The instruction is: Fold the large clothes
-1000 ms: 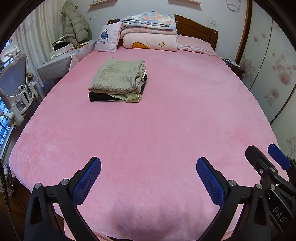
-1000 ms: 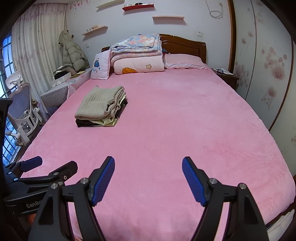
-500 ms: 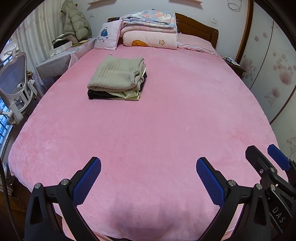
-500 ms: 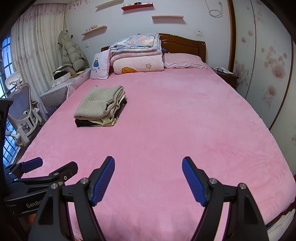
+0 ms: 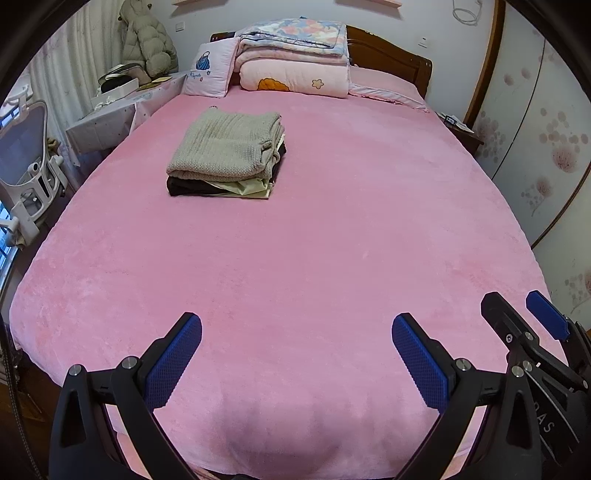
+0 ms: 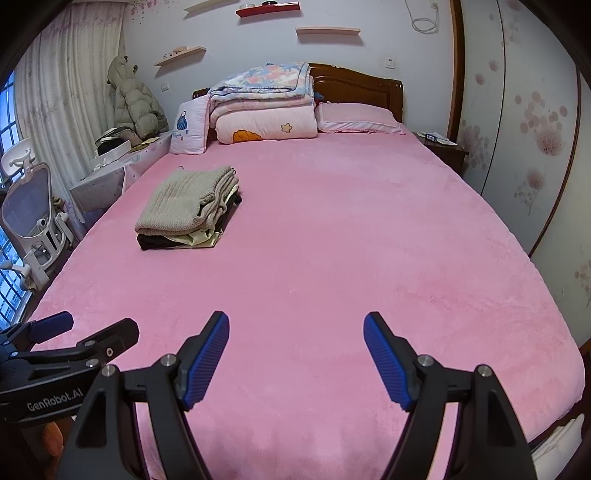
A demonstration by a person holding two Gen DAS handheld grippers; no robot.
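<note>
Lower garments (image 5: 221,188) under sweater (image 5: 225,147)

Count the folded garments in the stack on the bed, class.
3 can be told apart: a beige knit on top, a pale yellow piece beneath at the front right, a black one at the front left. More layers may be hidden.

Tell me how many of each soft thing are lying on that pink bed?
Folded clothes piles: 1
Folded quilts by the headboard: 2, floral on pink
Pillows: 2, upright and flat
Total: 5
</note>
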